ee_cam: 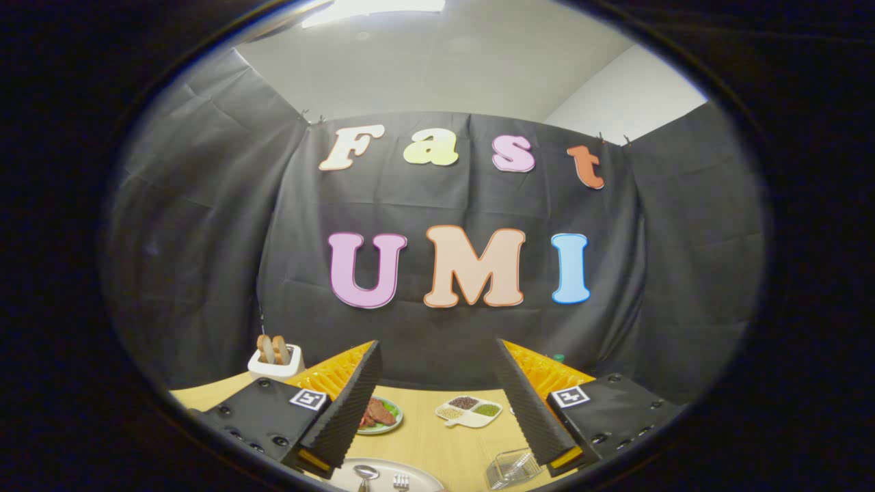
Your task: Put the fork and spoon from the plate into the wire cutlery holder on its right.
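Note:
My gripper [437,355] is open, its two fingers spread wide and raised above the wooden table, with nothing between them. Low in the view, between and below the fingers, lies a pale plate [420,473]. On it rest a spoon [366,473] to the left and a fork [401,482] to the right, only their heads showing. The wire cutlery holder [513,469] stands on the table to the plate's right, close under the right finger [530,403]. It looks empty.
Farther back on the table are a green plate of sliced meat [379,415], a white divided dish of grains [469,411] and a white toaster with bread slices [275,361] at the far left. Black cloth walls close in the booth behind.

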The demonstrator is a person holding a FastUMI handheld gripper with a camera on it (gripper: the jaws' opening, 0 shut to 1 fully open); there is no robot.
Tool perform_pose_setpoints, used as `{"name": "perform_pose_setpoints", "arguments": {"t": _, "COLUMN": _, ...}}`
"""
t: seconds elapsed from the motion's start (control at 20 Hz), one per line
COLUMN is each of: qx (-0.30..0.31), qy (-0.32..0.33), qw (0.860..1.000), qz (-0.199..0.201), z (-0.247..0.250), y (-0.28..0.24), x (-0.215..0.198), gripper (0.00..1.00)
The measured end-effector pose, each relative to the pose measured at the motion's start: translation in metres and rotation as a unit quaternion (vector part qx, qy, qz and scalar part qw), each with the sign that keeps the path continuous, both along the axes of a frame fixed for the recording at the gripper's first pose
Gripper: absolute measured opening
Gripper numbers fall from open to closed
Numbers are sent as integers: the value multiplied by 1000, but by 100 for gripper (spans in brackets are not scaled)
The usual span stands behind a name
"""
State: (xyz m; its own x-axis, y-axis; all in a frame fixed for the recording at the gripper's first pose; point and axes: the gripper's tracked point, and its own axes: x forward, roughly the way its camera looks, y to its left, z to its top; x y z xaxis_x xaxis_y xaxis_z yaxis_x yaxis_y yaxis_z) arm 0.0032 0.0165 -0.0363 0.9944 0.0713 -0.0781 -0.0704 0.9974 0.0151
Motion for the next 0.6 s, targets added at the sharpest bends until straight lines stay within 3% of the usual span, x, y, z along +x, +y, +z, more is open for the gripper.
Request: {"name": "perform_pose_setpoints", "arguments": {"t": 0.6, "qx": -28, "qy": 127, "qw": 991, "qz": 34, "z": -106, "y": 10, "x": -12, "gripper": 100}}
